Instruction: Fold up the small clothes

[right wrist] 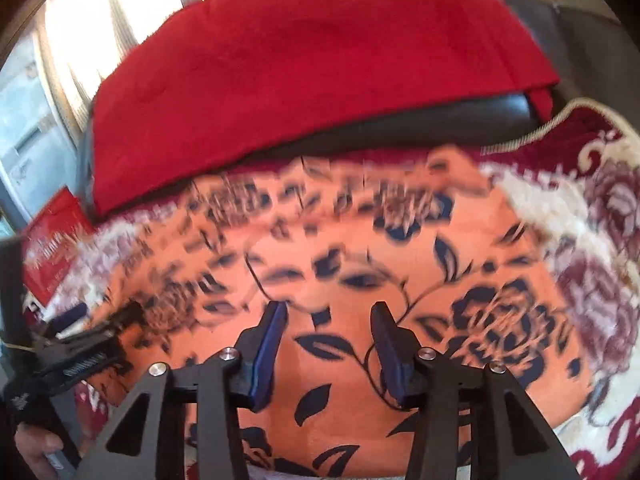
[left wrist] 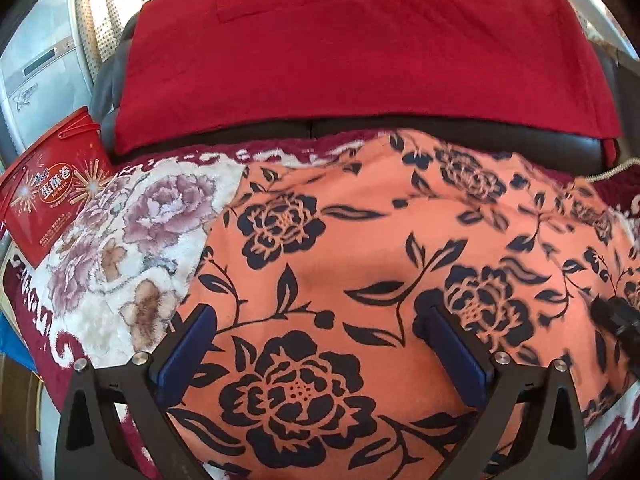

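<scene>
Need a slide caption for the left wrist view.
Open left claw poised over orange floral garment spread on a floral blanket.

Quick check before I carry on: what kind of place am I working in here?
Probably a home living room. The orange floral garment lies on a plush flower-patterned cover over a dark leather sofa, with a red cloth draped on its backrest and a red snack box beside it.

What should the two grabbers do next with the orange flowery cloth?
Probably lower the left hand-held gripper and the right hand-held gripper onto the orange cloth and pinch an edge. Both stand open with nothing between their fingers, and the cloth lies spread on the blanket.
</scene>
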Motion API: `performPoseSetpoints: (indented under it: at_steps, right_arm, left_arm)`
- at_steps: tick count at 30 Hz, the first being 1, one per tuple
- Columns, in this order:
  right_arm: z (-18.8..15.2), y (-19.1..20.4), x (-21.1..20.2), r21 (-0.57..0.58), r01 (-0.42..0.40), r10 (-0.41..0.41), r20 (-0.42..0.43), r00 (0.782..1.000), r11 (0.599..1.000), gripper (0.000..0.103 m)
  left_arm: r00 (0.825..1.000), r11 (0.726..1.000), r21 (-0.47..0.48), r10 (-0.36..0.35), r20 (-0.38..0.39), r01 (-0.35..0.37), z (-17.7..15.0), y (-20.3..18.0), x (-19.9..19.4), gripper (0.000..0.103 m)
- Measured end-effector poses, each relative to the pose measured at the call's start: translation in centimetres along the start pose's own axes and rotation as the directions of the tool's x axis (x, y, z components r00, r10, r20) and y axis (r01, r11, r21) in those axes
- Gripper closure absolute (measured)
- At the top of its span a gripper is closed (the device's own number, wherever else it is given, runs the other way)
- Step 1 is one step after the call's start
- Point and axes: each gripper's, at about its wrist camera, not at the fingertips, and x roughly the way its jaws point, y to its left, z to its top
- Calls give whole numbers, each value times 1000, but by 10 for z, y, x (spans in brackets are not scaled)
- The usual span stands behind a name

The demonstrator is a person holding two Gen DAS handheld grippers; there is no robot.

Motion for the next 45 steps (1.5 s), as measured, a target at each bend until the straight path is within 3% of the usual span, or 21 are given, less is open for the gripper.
performPoseSetpoints:
  at_steps: [1, 8, 13, 23, 26, 30, 33, 35, 36, 41, 45]
  right_arm:
    - [-2, 0, 10, -1, 14, -14, -35, 999, 1000, 54]
    - [1, 2, 9, -10, 24, -24, -9, 1000, 1000, 54]
    - [1, 2, 7, -17, 34, -34, -5, 999, 999, 53]
    - [4, 3, 4, 0, 18, -18, -4, 1000, 1000, 53]
    - [10, 2, -11, 15, -19, 18, 73, 997, 1000, 53]
    - [28, 3, -19, -11, 7, -5, 179, 984, 1000, 53]
    - [36, -6, 3, 24, 33, -36, 130, 991, 999, 53]
    - [37, -16, 30, 68, 61, -62, 9, 998, 996, 53]
    - [35, -21, 36, 98, 53, -53, -8, 999, 994, 53]
    - [34, -22, 23, 125, 16, -21, 32, 999, 992, 53]
    - [28, -22, 8, 123, -10, 3, 60, 998, 992, 53]
  left_arm:
    - [1000, 1000, 6, -10, -13, 10, 0, -1, 4, 0]
    - [986, 982, -116, -157, -60, 150, -4, 17, 22, 0]
    - [990, 990, -46, -136, -38, 135, -6, 12, 23, 0]
    - [989, 989, -44, -144, -31, 142, -5, 12, 19, 0]
    - [989, 989, -45, -143, -31, 142, -5, 12, 20, 0]
    - [990, 990, -41, -137, -25, 136, -6, 11, 18, 0]
    - [990, 990, -35, -138, -22, 137, -6, 10, 18, 0]
    - [990, 989, -32, -142, -22, 141, -6, 10, 18, 0]
    - [989, 989, -30, -144, -22, 143, -6, 10, 18, 0]
    - [991, 991, -24, -133, -32, 132, -1, 11, 14, 0]
    - [995, 995, -18, -101, 7, 101, 1, 11, -2, 0]
